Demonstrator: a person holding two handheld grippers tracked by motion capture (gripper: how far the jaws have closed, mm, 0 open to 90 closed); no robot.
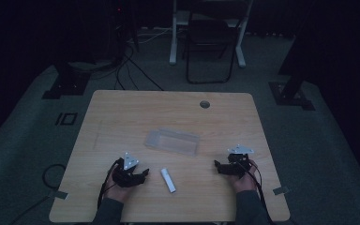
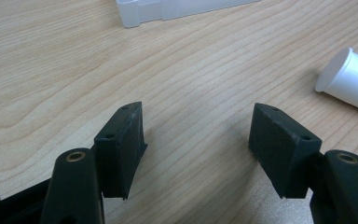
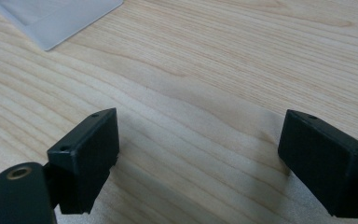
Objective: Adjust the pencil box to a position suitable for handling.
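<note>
A white cylindrical tube (image 1: 168,180) lies on the wooden table (image 1: 122,112) near the front, between my two grippers. In the left gripper view the white tube (image 2: 349,80) shows at the right edge, beyond the jaws. A clear plastic box (image 1: 172,141) sits mid-table; its corner appears as the clear box (image 2: 168,9) and the clear box (image 3: 56,18). My left gripper (image 1: 144,174) rests low on the table just left of the tube, open with nothing between its jaws (image 2: 198,140). My right gripper (image 1: 217,165) rests at the front right, open and empty (image 3: 200,154).
A round cable hole (image 1: 205,104) is in the table's far edge. Beyond the table stand a dark folding chair (image 1: 210,42) and white desk legs (image 1: 173,37). Cables (image 1: 122,70) run over the dim floor at the back left.
</note>
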